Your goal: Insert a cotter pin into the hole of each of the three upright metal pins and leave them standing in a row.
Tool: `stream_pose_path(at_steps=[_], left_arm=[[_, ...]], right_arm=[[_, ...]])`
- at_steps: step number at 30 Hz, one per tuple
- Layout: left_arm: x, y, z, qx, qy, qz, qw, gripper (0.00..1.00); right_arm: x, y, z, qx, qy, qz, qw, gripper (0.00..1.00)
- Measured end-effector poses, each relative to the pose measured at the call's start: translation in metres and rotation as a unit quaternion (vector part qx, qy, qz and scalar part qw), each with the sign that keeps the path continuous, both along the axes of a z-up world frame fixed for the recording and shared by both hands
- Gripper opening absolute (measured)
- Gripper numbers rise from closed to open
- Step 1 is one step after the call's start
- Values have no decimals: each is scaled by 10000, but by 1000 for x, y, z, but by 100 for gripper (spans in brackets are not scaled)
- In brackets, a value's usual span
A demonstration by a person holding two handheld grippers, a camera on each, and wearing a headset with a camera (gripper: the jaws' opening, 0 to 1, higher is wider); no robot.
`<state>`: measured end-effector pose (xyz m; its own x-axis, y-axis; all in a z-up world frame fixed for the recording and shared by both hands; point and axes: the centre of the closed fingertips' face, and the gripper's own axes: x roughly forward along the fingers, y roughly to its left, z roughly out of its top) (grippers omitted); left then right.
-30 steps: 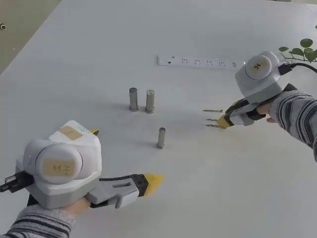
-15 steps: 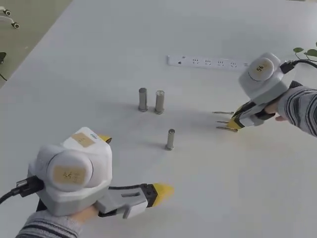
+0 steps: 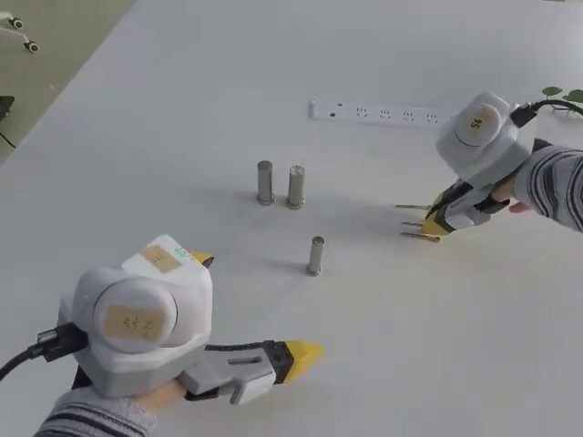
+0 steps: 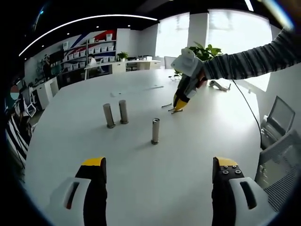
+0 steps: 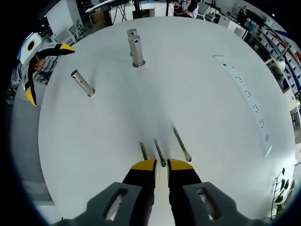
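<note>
standing upright — metal pins [image 3: 315, 256]; cotter pins [image 5: 161, 153] flat.

The left gripper [image 3: 256, 304] had a rounded white housing [image 3: 178, 296] bearing two tan paper labels [image 3: 137, 320] with handwritten marks. A black cable [image 3: 27, 353] was plugged into its side. Its jaws were black with yellow tips [image 4: 94, 162], set on pale grey slotted mounts [image 4: 244, 197]. Small screws [image 4: 225, 172] dotted one tip. The right gripper [image 3: 430, 226] matched it, with a white shell [image 3: 496, 155], a round tan sticker [image 3: 475, 121], a dark lead [image 3: 545, 107] and black-and-yellow jaws. Both sleeves [image 3: 551, 182] were striped in grey, black and white.
</note>
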<state>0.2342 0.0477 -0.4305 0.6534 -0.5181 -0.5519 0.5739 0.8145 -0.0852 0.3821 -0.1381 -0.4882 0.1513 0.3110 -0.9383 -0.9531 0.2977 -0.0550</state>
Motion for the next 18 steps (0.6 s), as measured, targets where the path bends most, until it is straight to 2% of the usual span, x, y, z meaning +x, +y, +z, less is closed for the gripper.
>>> stream_pose_path(at_steps=[2,9,11,15,18], left_arm=[[0,0,0,10,4,-6,10000,92],[-2,-1,0,13,10,-28,10000,92],[-2,-1,1,13,6,-50,10000,91],[-3,-1,0,31,28,-66,10000,90],[-5,-2,0,2,64,-98,9999,86]], right_arm=[[-2,1,0,-90,-63,209,9997,2],[-1,1,-1,-137,-52,208,9997,0],[2,0,-1,-224,-168,220,9994,0],[1,2,-1,-289,-192,451,9984,0],[1,2,-1,-358,-264,667,9968,0]])
